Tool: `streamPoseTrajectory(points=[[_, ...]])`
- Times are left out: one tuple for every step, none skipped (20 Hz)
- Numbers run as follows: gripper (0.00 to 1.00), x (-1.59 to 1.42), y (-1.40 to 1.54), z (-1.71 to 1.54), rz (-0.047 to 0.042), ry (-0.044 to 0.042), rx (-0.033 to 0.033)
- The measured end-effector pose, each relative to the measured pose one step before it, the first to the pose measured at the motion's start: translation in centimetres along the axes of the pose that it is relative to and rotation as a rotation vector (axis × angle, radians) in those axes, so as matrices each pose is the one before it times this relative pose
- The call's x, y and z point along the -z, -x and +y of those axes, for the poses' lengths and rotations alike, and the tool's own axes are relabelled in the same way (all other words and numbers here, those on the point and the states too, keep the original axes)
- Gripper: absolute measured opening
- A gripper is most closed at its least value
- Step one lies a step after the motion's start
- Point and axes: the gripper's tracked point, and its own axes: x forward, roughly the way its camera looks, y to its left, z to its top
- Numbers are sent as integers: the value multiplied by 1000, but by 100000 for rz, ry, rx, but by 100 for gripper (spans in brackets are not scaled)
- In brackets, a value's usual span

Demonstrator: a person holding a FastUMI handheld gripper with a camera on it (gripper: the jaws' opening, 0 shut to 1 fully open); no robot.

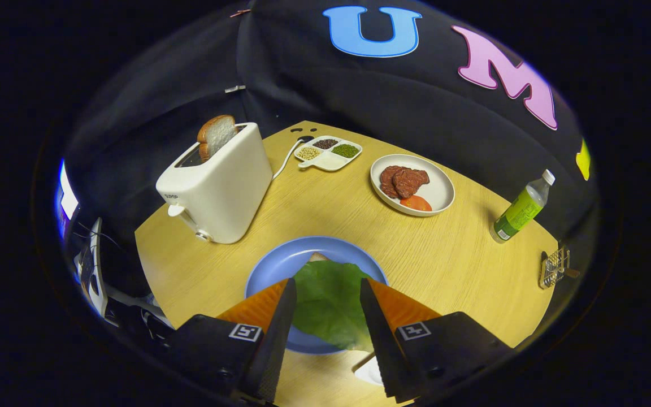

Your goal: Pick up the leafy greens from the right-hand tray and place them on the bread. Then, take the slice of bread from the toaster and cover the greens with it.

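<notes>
The gripper [327,294] hung over the blue plate [280,265] with its fingers apart. The leafy greens [328,299] lay between them on the bread [318,257], maybe not touched. Another bread slice [216,135] stood in the toaster [218,186] beyond.

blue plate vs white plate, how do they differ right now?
The blue plate lies just ahead of the tool and holds a green leaf over bread; the white plate, further off beside the bottle, holds meat pieces and a tomato slice. The tool's open fingers flank the leaf without pressing it. Both plates are round and lie flat on the wooden table.
</notes>
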Motion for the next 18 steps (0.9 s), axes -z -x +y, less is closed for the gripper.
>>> streamPoseTrajectory(points=[[72,-49,260,-103,-311,-114,408],[72,-163,160,-157,-610,-194,406],[72,-162,162,-71,-769,-360,169],[72,-185,330,1,-897,-348,12],[72,-208,259,-36,-1078,-279,134],[72,-316,300,62,-1410,-232,-42],[72,-397,341,134,-1686,-345,-222],[72,-472,354,198,-1700,-321,-353],[72,-552,314,256,-1739,-325,-403],[72,-730,326,321,-2226,-246,-484],[72,-824,314,431,-2307,-408,-965],[72,-1011,224,574,-2661,-665,-1276],[72,-948,195,674,-2468,-634,-1418],[73,-1053,40,607,-2096,-289,-1154],[73,-951,103,504,-1858,89,-800],[73,-1098,-20,702,-1647,482,-893],[73,-985,-153,811,-1569,703,-963],[73,-1031,-255,835,-1636,1206,-1064]])
